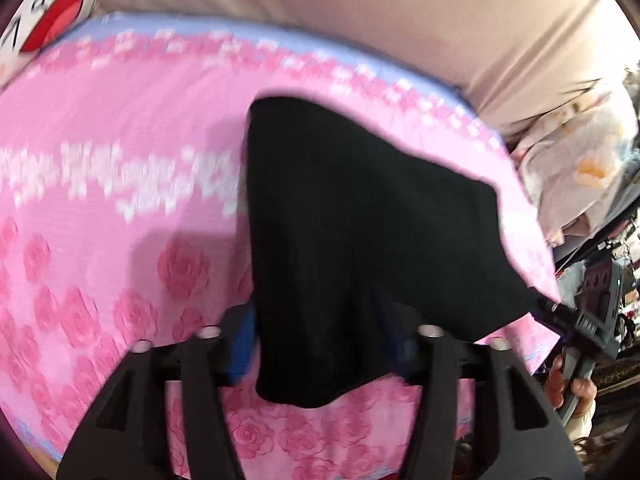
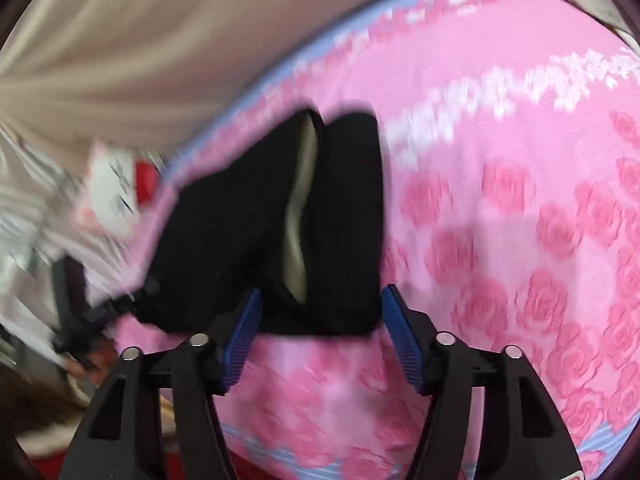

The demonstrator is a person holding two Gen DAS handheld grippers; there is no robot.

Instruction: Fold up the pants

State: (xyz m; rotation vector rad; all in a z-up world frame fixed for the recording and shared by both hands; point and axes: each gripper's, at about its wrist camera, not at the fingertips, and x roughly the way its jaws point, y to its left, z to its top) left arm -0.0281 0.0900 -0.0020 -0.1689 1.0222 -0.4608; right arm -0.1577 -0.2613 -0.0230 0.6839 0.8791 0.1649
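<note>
Black pants (image 1: 360, 232) hang between the two grippers above a pink rose-patterned bed cover (image 1: 100, 220). In the left wrist view the cloth drapes over my left gripper (image 1: 320, 340) and hides its right pad; the blue left pad (image 1: 242, 344) shows, and the jaws stand wide. The right gripper (image 1: 560, 312) holds the far corner of the cloth at the right edge. In the right wrist view the pants (image 2: 340, 220) hang folded, with a pale lining showing, between the wide-set blue pads of my right gripper (image 2: 322, 336). The left gripper (image 2: 120, 304) shows blurred at left.
Beige fabric (image 1: 360, 20) rises behind the bed. A red and white item (image 1: 52, 12) lies at the bed's far corner. Crumpled pale cloth (image 1: 580, 160) and clutter sit beyond the bed's right side. The bed cover (image 2: 520, 240) stretches right in the right wrist view.
</note>
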